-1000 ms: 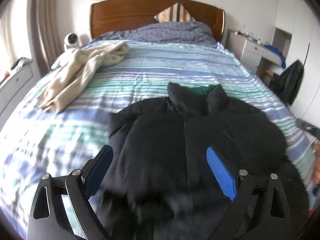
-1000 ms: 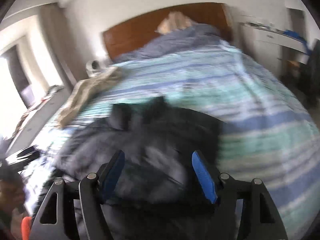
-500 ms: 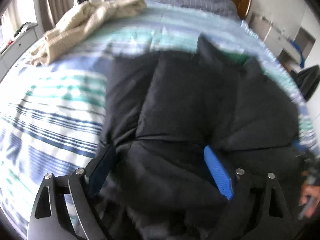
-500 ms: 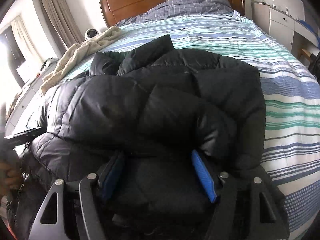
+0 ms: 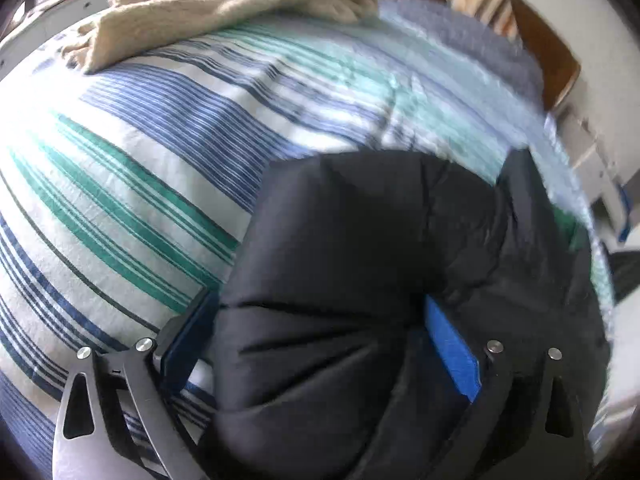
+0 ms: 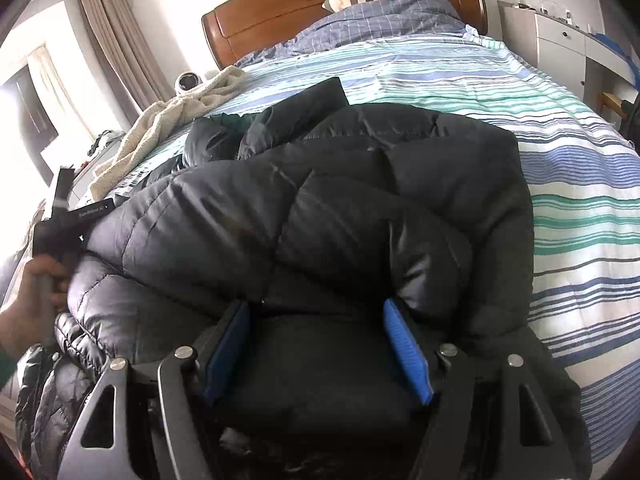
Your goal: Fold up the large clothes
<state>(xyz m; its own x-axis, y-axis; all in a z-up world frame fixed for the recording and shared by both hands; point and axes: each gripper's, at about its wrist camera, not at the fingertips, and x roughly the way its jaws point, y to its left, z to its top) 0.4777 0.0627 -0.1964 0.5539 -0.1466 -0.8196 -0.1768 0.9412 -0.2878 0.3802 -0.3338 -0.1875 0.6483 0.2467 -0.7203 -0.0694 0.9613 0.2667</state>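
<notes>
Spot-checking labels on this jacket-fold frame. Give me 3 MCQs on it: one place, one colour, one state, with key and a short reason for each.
1. Where does the cream blanket lie?
A. On the bed, beyond the jacket, toward the headboard
B. Draped over the jacket
C. On the floor

2. What colour is the puffer jacket?
A. Red
B. Black
C. Cream

3. What is between the pads of the right tongs?
A. Nothing
B. A pillow
C. A bulky fold of the jacket

Key:
1 A: it sits on the striped duvet, apart from the jacket, up by the wooden headboard.
2 B: the quilted shell is black in both views.
3 C: dark padded fabric fills the gap between the blue pads.
</notes>
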